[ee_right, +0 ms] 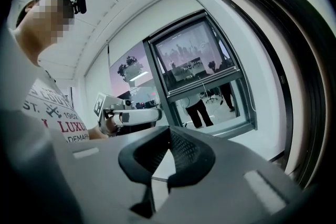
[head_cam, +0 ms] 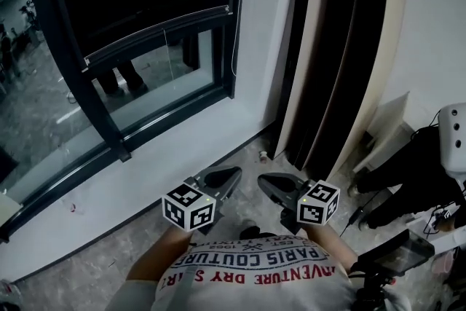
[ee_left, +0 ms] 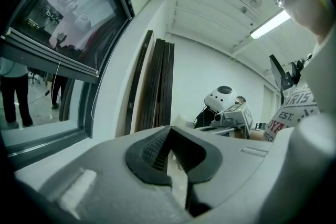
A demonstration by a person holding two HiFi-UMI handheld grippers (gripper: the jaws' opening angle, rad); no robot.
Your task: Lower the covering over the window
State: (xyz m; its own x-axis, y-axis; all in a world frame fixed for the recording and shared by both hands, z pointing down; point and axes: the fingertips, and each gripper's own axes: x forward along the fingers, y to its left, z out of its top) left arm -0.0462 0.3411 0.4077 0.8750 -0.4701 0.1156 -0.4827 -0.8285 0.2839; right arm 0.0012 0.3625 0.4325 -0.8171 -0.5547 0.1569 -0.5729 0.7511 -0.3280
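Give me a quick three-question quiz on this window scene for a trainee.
1. True or false: the left gripper is holding the cord that hangs beside the window.
2. What leans against the wall to the right of the window? A: dark panels. B: a ladder. C: a broom.
3. How do the jaws of the right gripper stand, and what is between them?

Key: 1 false, the left gripper is well short of the cord and holds nothing. 2 A. 3 together, with nothing between them.
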